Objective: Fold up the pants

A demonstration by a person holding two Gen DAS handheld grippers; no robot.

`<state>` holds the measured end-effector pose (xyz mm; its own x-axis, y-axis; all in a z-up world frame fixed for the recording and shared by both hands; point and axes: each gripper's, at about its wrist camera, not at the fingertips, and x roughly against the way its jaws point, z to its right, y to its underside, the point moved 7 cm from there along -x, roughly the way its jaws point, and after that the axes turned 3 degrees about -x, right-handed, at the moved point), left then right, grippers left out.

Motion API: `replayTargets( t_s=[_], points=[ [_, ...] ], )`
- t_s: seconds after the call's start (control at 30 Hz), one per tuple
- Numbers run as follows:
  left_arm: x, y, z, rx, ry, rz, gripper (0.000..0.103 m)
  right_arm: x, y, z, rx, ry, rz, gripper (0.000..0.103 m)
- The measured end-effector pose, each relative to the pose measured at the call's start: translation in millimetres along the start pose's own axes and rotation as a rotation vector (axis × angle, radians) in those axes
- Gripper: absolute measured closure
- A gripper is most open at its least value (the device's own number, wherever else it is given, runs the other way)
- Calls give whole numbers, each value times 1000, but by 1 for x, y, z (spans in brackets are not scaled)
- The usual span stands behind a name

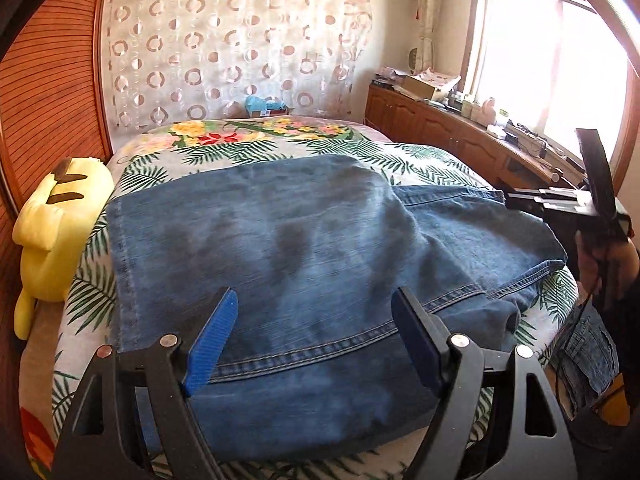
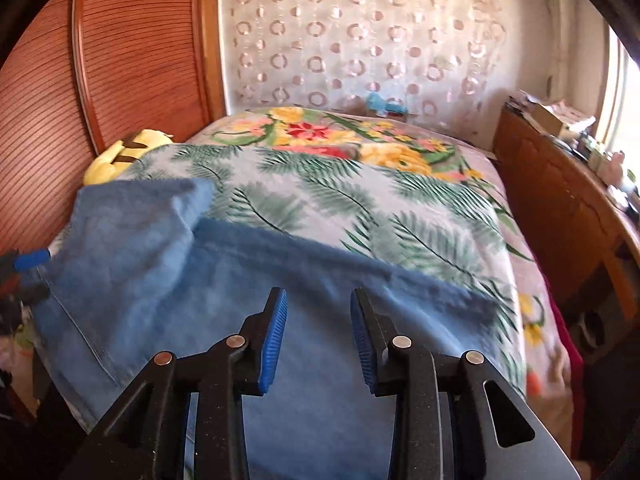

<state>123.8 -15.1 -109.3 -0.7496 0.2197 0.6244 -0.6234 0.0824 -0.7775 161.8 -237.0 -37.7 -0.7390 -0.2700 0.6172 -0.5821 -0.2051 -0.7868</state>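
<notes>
Your jeans (image 1: pixel 280 240) lie folded across the near end of the palm-print bedspread (image 1: pixel 224 148), a thick denim slab with stitched seams; the waistband side bunches toward the bed's right edge. Both tools are released: your left gripper (image 1: pixel 314 336) hangs wide over the jeans, your right gripper (image 2: pixel 319 332) part open, nothing between its pads; flatten that bunched corner before pinching an edge for the next fold.

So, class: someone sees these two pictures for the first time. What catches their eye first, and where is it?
The blue jeans sprawl across the palm-leaf bedspread, filling the middle of both views. A yellow plush toy lies at the bed's left edge by the wooden wall. Bright daylight pours through the window on the right.
</notes>
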Motion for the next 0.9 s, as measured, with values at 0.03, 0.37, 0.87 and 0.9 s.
replayTargets(
  t_s=[0.03, 0.37, 0.87, 0.9],
  points=[
    [-2, -1, 3, -5, 4, -3, 23, 5, 9, 6, -6, 13, -8, 68],
    [-20, -11, 37, -46, 43, -25, 23, 40, 70, 63, -114, 105, -29, 67],
    [-40, 17, 53, -54, 62, -111, 23, 21, 84, 75, -148, 96, -43, 53],
    [-41, 20, 53, -53, 60, -114, 23, 20, 85, 74, -141, 102, -40, 52]
  ],
)
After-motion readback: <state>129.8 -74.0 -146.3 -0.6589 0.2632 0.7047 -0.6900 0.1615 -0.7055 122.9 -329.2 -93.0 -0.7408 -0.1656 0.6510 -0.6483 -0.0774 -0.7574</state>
